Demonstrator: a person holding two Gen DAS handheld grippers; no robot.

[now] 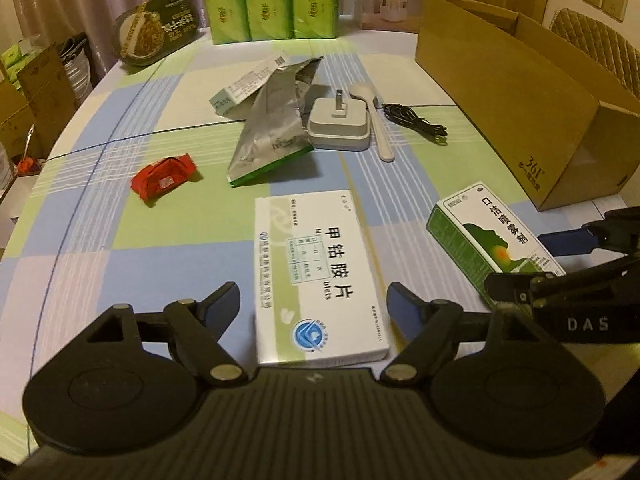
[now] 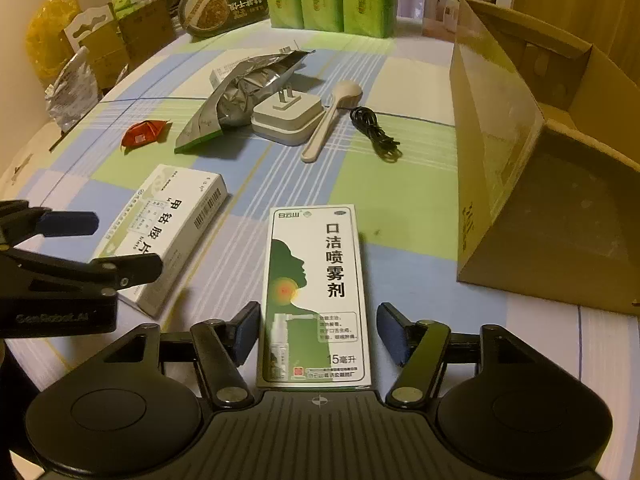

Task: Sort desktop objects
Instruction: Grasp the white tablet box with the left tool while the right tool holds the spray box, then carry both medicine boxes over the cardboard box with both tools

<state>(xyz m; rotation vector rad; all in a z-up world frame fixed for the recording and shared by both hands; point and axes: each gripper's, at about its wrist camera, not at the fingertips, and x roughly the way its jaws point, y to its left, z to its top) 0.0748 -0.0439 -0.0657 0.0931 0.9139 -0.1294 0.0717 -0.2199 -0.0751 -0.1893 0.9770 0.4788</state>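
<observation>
The left hand-held gripper (image 1: 313, 304) is spread open around the white pill box (image 1: 320, 276), whose long axis runs straight ahead between the fingers. The right hand-held gripper (image 2: 318, 328), also open, straddles the green spray box (image 2: 316, 296) lengthwise on the counter (image 2: 408, 196).

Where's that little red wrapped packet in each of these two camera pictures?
Left wrist view: red packet lies left of centre, left of the silver foil bag.
Right wrist view: red packet sits upper left, again left of the bag.
Shared landmark: white charger plug.
</observation>
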